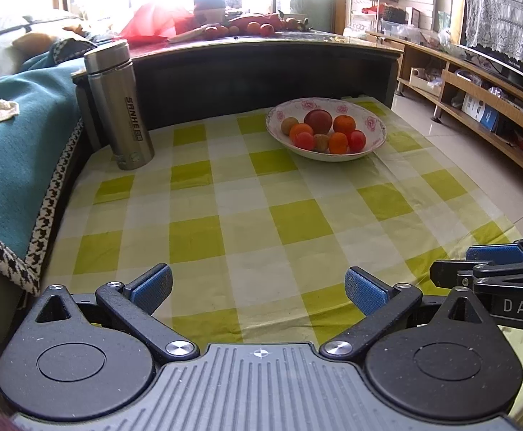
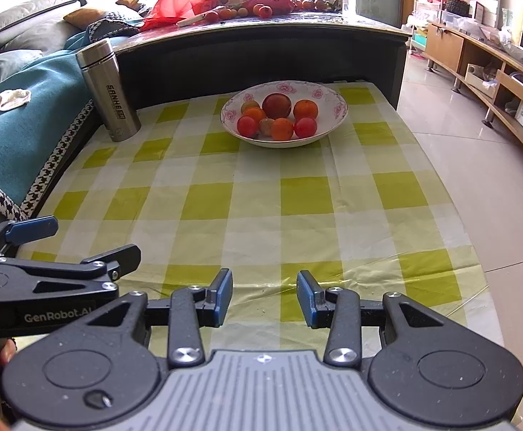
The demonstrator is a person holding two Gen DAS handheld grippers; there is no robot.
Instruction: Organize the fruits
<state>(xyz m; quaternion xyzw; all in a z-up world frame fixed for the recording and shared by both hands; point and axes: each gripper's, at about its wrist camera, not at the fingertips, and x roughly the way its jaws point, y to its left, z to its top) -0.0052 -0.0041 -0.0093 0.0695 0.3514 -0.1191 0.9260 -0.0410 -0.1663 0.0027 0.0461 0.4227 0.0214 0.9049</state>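
The left gripper [image 1: 258,289] stands with jaws wide apart and empty at the bottom of its frame; the right gripper [image 2: 264,296] is parted too, holding nothing. Both hover over the checked cloth [image 2: 297,197]. The fruits [image 2: 277,116] sit heaped in the flowered bowl [image 2: 338,116], upper centre, well apart from either. Judging by this, no fruit is in hand; next comes a reach forward to the bowl

Left wrist view: low at the near edge of the surface [image 1: 247,186], facing the far bowl [image 1: 376,127].
Right wrist view: alongside, same heading.
Shared: bowl [image 2: 336,107], flask [image 2: 108,89].
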